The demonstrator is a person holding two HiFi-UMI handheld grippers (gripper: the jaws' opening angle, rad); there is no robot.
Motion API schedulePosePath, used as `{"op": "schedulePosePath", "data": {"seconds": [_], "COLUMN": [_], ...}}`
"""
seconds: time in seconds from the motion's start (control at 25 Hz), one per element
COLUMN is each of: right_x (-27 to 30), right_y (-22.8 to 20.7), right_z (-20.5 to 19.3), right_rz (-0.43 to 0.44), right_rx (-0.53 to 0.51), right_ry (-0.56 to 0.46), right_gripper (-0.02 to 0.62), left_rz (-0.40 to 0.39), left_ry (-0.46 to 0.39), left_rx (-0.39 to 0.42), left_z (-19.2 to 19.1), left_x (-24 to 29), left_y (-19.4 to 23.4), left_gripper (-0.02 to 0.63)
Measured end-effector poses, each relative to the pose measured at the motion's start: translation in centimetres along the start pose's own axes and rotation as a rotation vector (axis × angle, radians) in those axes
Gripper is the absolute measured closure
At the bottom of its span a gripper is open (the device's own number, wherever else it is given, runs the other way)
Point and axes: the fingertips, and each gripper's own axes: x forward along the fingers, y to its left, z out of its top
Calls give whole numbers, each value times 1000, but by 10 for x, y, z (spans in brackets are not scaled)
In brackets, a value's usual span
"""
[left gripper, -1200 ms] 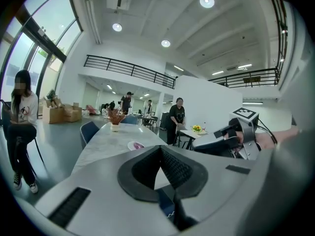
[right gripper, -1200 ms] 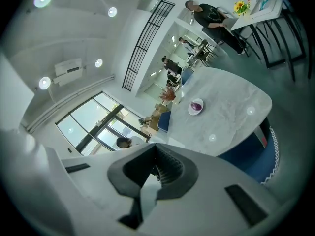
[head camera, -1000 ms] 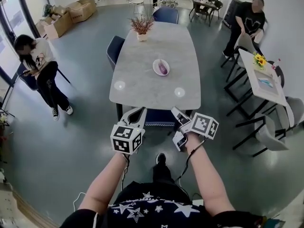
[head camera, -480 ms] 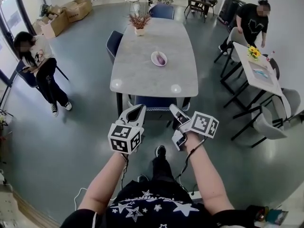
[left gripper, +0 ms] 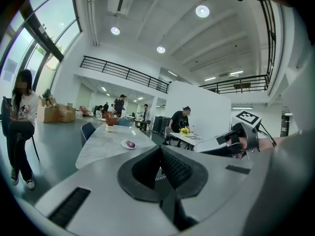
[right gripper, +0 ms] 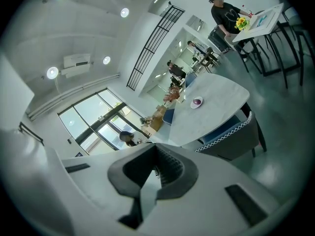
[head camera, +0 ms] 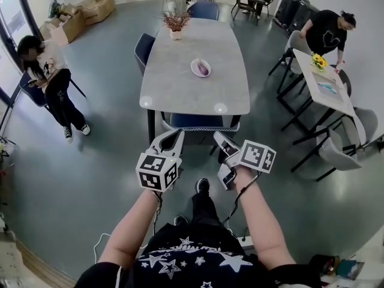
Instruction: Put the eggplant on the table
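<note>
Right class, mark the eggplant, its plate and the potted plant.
eggplant point(head camera: 204, 68), head view, middle of its purple body.
plate point(head camera: 194, 65), head view, its left rim.
potted plant point(head camera: 175, 21), head view, its reddish foliage.

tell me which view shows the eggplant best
The head view: it looks down on the eggplant lying in its plate. The left gripper view shows it small and low; the right gripper view, a tiny purple speck.

The left hand-held gripper point(head camera: 172, 138) and right hand-held gripper point(head camera: 222, 141) are pale grey with dark ribbed pads point(left gripper: 174, 167). Each bears a white cube point(head camera: 157, 171) of black square markers. A thin cable point(head camera: 235, 206) trails toward 6 o'clock. The short-sleeved black top point(head camera: 192, 260) has white stars.
</note>
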Motion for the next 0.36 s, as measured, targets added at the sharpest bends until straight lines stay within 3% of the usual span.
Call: {"op": "schedulePosePath", "data": {"seconds": [0.36], "right_x": [-4], "right_y": [6], "right_z": [-1], "right_rz": [-7], "right_rx": [-37], "right_ry": [-2], "right_gripper": [591], "left_rz": [-13], "left_ry": [-17], "left_rx": [5], "left_z": [6], "left_x": [-3], "left_y": [-6], "left_gripper": [598]}}
